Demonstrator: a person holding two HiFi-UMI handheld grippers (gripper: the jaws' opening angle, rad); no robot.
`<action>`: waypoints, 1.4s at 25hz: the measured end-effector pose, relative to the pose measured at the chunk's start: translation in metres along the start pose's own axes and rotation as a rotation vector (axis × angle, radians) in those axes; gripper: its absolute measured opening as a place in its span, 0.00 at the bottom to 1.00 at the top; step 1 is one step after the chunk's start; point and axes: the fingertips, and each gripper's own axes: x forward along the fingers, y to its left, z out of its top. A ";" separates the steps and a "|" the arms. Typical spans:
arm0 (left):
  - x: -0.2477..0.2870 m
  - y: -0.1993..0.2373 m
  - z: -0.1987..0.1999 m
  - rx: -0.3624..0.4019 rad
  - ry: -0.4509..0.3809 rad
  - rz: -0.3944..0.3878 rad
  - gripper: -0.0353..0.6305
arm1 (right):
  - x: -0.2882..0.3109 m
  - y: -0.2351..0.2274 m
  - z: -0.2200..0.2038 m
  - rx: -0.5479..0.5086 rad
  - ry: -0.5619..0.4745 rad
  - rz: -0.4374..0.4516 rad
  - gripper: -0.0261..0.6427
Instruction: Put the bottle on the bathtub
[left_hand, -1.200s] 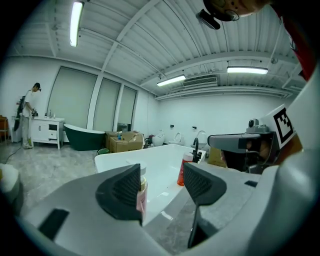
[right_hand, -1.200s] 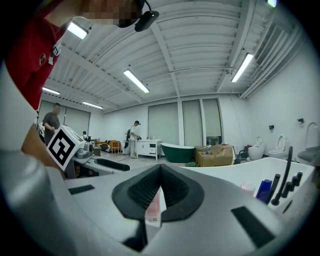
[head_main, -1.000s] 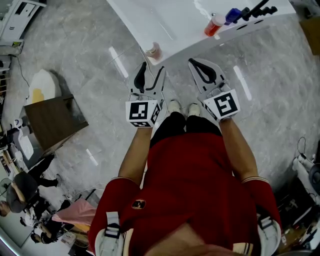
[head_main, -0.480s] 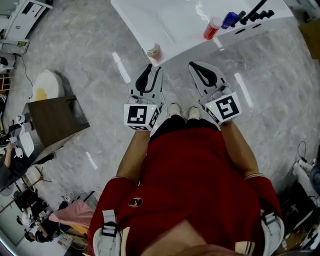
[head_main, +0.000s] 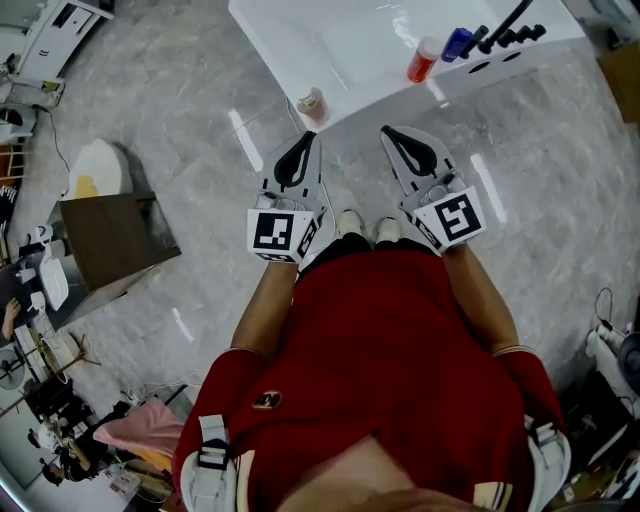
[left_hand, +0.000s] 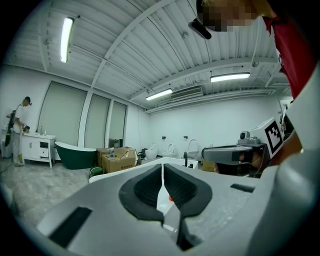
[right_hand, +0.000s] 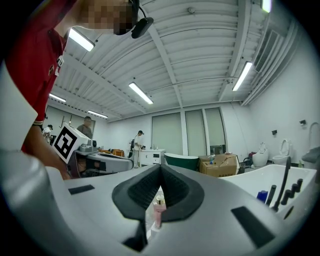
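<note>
At the left, the pink bottle (head_main: 311, 103) was seen upright at the near corner of the white tub (head_main: 345, 45), as it seemed on the rim, and apart from both claws. Just beside it, the left claw (head_main: 311, 137) was held with its jaws pressed together. They had just been closing, and nothing was pinched between them. More to the right, the right claw (head_main: 384, 131) was also pressed together and empty; the pink bottle was only seen beyond its jaws and was not touched. Further right, a red bottle (head_main: 421, 60), a blue bottle (head_main: 457, 42) and a black tap (head_main: 505, 28) were found on the other rim. The placing was judged to be done, and the step in hand to be the leaving of the tub. For the next move a straight pull away was judged necessary, so that the pink bottle, narrow and near the edge, would not be knocked off.
</note>
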 end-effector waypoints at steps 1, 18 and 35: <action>-0.001 -0.001 0.002 0.000 -0.003 -0.002 0.08 | -0.001 0.001 0.001 -0.001 -0.003 0.001 0.03; -0.012 -0.016 0.022 0.014 -0.045 -0.034 0.06 | -0.009 0.012 0.009 -0.009 -0.008 0.031 0.03; -0.010 -0.022 0.021 0.025 -0.042 -0.032 0.06 | -0.009 0.009 0.015 -0.014 -0.030 0.026 0.03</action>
